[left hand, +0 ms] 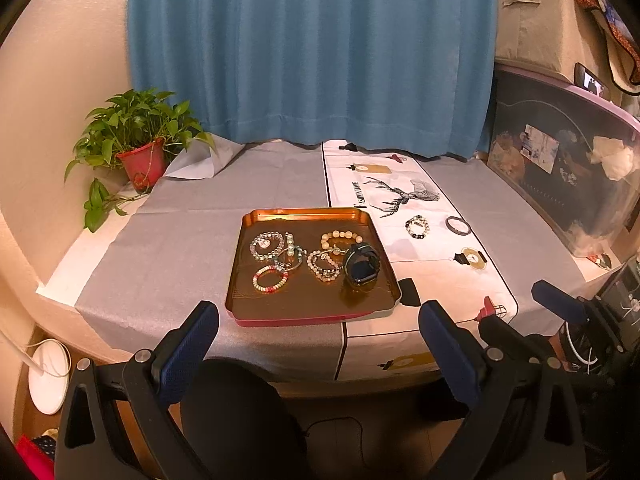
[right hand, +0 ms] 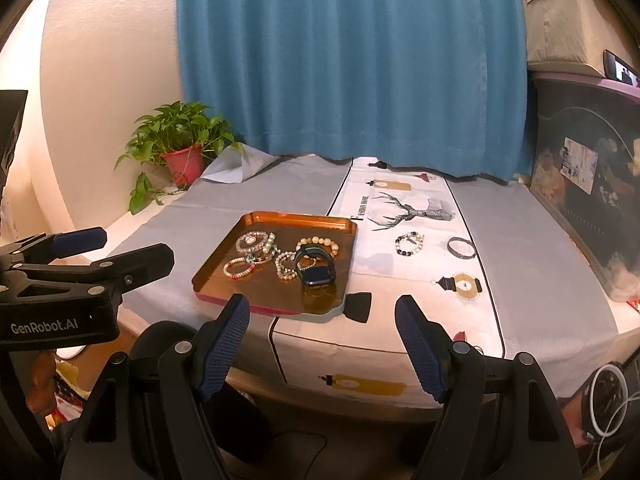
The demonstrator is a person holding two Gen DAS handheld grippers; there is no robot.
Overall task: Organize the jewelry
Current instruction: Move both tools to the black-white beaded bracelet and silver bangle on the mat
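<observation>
- On the desk (left hand: 180,248), in the left wrist view, a copper tray (left hand: 240,276) sits near the front edge, holding several bead bracelets (left hand: 270,279) and a dark watch (left hand: 362,266).
- Right of the tray, on the white runner (left hand: 440,280), lie a black-and-white bead bracelet (left hand: 417,227) and a dark bangle (left hand: 458,225), just apart from each other.
- The left gripper (left hand: 318,348) hangs before the desk's front edge, jaws spread wide and empty.
- In the right wrist view, the right gripper (right hand: 322,344) is likewise spread with nothing between its pads, short of the front edge.
- The loose bead bracelet (right hand: 409,243) and bangle (right hand: 462,247) lie on the runner toward the desk's right side.
- Judgement: the bead loops look light, limp and likely to roll; pinch across one strand. The bangle looks stiff and slick; grip its rim.
</observation>
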